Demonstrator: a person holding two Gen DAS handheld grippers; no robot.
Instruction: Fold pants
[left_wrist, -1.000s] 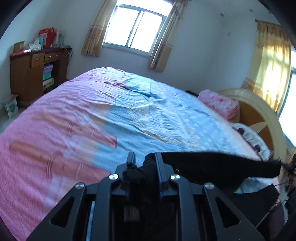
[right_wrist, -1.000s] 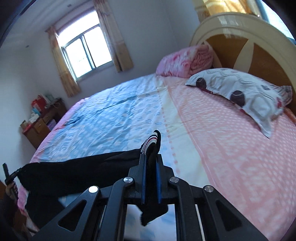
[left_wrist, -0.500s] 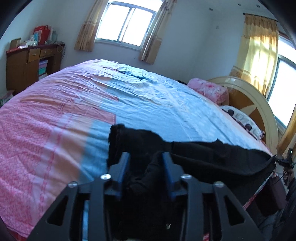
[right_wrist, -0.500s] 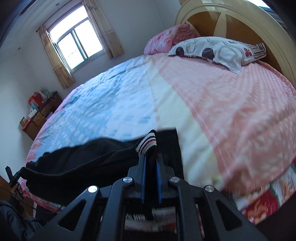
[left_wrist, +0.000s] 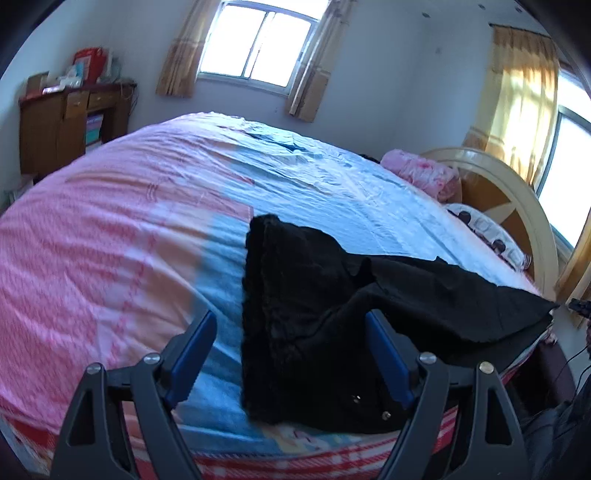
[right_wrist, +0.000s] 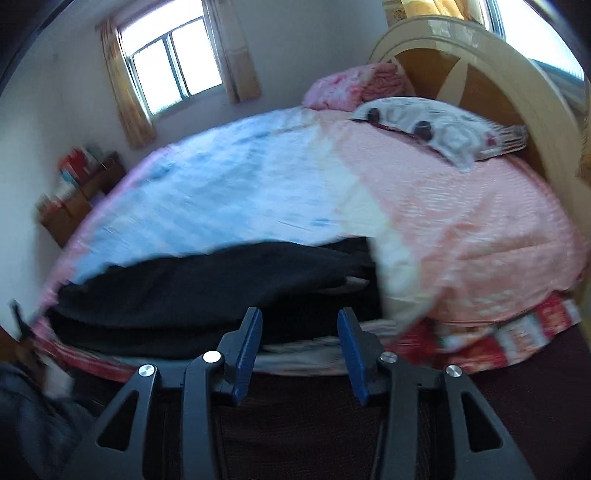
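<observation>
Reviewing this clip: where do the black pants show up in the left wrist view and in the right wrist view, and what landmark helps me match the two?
Left wrist view: the black pants lie lower centre to right on the bedsheet, near the bed's front edge.
Right wrist view: the black pants stretch across lower left to centre along the near bed edge.
Shared landmark: the patterned pillow by the headboard.
</observation>
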